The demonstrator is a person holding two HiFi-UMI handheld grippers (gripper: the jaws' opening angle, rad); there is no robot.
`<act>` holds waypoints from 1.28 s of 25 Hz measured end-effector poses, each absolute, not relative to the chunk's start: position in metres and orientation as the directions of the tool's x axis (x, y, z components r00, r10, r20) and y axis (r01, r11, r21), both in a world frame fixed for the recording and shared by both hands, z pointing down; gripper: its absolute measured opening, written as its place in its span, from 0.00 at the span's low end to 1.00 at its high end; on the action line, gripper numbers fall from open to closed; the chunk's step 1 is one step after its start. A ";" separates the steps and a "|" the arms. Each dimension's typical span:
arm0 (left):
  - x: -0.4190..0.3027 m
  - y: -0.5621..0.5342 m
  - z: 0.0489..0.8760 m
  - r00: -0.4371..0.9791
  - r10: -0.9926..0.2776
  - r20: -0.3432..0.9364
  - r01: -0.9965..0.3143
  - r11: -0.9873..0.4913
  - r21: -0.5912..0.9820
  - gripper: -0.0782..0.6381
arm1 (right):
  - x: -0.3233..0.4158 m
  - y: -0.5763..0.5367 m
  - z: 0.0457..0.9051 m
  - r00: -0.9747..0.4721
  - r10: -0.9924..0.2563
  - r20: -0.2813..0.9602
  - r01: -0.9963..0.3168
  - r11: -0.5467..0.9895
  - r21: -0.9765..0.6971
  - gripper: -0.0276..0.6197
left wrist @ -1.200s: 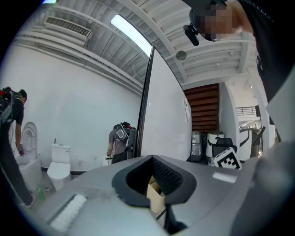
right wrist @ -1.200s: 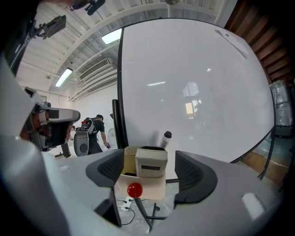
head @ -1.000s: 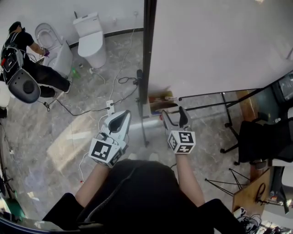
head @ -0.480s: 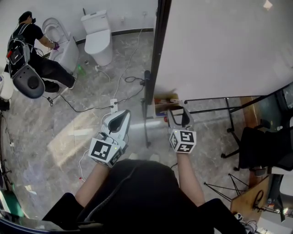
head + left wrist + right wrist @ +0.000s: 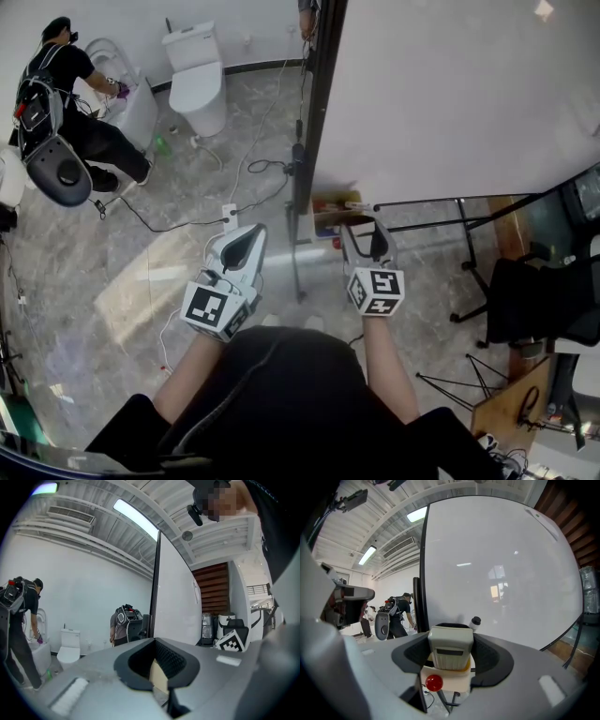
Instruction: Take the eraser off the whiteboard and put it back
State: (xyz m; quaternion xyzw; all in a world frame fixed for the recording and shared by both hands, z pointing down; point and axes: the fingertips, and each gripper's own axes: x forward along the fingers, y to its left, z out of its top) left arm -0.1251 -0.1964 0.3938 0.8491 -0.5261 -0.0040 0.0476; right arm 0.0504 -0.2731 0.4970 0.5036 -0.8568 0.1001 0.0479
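Observation:
The whiteboard [image 5: 450,94] stands upright on its frame and fills the right gripper view [image 5: 497,573]. A pale grey eraser [image 5: 451,651] sits against its lower part, above a cream tray [image 5: 447,677] with a red dot on it. My right gripper [image 5: 451,637] reaches level at the board's lower left corner [image 5: 364,230]. Its jaws are closing with the eraser between them, and the pads lie against its sides. My left gripper [image 5: 251,234] hangs beside the board's black edge, shut and empty [image 5: 157,641].
A black post [image 5: 314,122] edges the board, with stand legs [image 5: 450,202] running right. A toilet [image 5: 197,70] and a crouching person [image 5: 66,103] are far left. Cables [image 5: 187,220] cross the marble floor. A black chair [image 5: 544,291] stands right.
The right jaws have narrowed around the eraser. Both hands have stayed nearly where they were; the head view has shifted a little.

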 end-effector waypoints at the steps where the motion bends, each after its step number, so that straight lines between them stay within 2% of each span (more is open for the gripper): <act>1: -0.124 -0.196 0.393 0.451 -0.891 0.043 -0.891 -0.447 0.083 0.12 | 0.051 -0.272 0.494 -0.489 -0.855 0.176 -0.872 0.473 -0.126 0.45; 20: -0.090 -0.183 0.390 0.531 -0.847 0.022 -0.845 -0.527 0.094 0.12 | 0.088 -0.224 0.403 -0.466 -0.884 -0.026 -0.870 0.463 -0.168 0.45; 32: -0.074 -0.176 0.389 0.590 -0.807 0.020 -0.806 -0.586 0.085 0.12 | 0.104 -0.185 0.377 -0.443 -0.894 -0.069 -0.879 0.448 -0.165 0.46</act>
